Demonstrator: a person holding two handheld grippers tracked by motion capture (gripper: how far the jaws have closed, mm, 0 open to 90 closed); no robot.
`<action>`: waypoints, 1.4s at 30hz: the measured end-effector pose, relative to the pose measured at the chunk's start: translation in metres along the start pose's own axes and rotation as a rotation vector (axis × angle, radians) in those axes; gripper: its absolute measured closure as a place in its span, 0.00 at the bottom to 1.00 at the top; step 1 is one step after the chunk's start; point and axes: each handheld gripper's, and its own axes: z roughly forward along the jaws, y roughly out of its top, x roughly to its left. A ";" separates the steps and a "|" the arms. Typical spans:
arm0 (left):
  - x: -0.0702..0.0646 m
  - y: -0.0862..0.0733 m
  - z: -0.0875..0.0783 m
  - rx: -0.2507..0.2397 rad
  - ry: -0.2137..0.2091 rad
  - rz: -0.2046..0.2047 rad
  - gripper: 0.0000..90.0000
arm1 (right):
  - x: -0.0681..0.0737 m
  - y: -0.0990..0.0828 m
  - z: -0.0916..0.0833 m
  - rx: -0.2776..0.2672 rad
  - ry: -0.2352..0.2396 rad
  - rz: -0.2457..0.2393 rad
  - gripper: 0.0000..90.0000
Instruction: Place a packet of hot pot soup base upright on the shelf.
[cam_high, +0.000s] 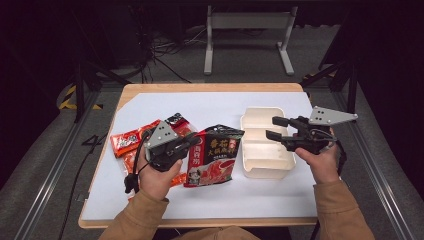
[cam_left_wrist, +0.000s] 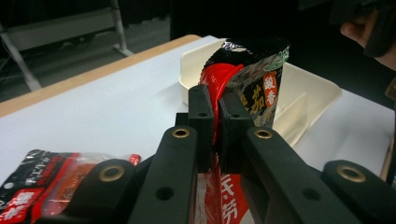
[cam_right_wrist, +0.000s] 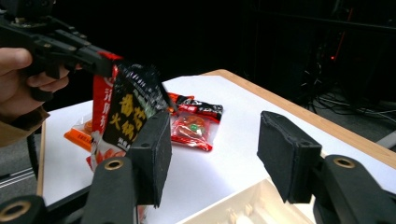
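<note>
A black and red printed pouch (cam_high: 215, 157) hangs off the white table sheet, gripped at its left edge by my left gripper (cam_high: 194, 141), which is shut on it. In the left gripper view the jaws (cam_left_wrist: 216, 100) pinch the pouch (cam_left_wrist: 254, 88) upright in front of a cream divided tray (cam_left_wrist: 313, 100). My right gripper (cam_high: 274, 127) hovers open over the tray (cam_high: 265, 165) with nothing between its pads. The right gripper view looks between its wide jaws (cam_right_wrist: 212, 154) at the lifted pouch (cam_right_wrist: 126, 112) and at the left gripper (cam_right_wrist: 100, 58) holding it.
Several red snack packets (cam_high: 131, 141) lie on the sheet left of the left hand, the same packets (cam_right_wrist: 194, 126) lying behind the pouch in the right gripper view. The wooden table edge (cam_high: 210, 87) runs along the far side. A metal stand (cam_high: 247, 22) is on the floor beyond.
</note>
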 end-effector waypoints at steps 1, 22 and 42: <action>0.001 0.000 -0.001 -0.005 0.000 -0.003 0.96 | 0.001 0.001 0.001 0.004 0.004 0.000 0.50; 0.002 0.003 -0.014 -0.081 0.009 -0.025 0.96 | 0.031 0.018 0.057 0.119 0.134 0.025 0.39; 0.001 0.003 -0.017 -0.127 -0.027 -0.026 0.96 | 0.038 0.027 0.098 0.157 0.236 0.040 0.44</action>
